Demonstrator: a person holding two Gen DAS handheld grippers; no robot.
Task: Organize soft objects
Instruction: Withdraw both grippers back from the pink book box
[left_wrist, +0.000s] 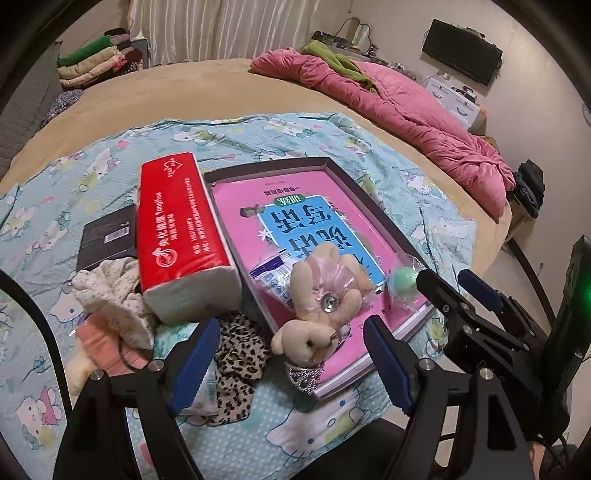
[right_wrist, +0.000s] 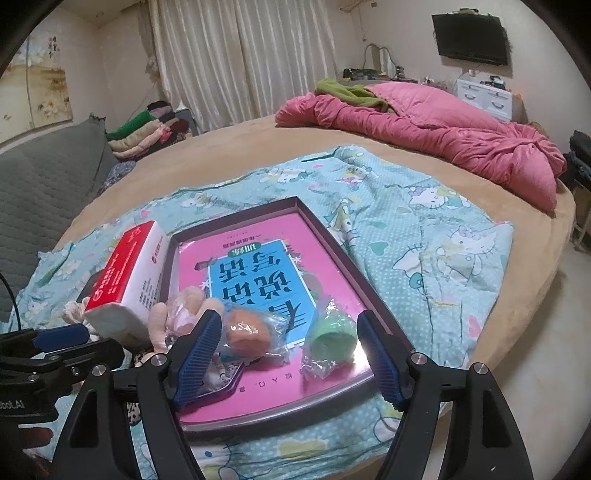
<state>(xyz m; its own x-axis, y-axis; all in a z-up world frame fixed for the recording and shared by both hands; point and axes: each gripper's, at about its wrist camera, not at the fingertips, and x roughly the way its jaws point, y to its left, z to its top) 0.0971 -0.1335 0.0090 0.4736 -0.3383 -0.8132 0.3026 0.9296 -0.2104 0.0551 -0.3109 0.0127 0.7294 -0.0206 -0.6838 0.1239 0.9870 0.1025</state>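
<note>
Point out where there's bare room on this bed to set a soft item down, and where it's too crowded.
Free: the cartoon sheet between the tray and the pink quilt, and the tray's far half. Crowded: the tray's near end with the plush bunny and green ball, and left of the tissue pack, where clothes pile up.

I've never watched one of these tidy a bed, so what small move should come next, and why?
Probably the left gripper should ease down and close on the plush bunny. Its jaws stand open with nothing pressed between them, and the bunny hangs half over the tray rim right between them. The right gripper is open too, and the green ball already lies in the tray.
</note>
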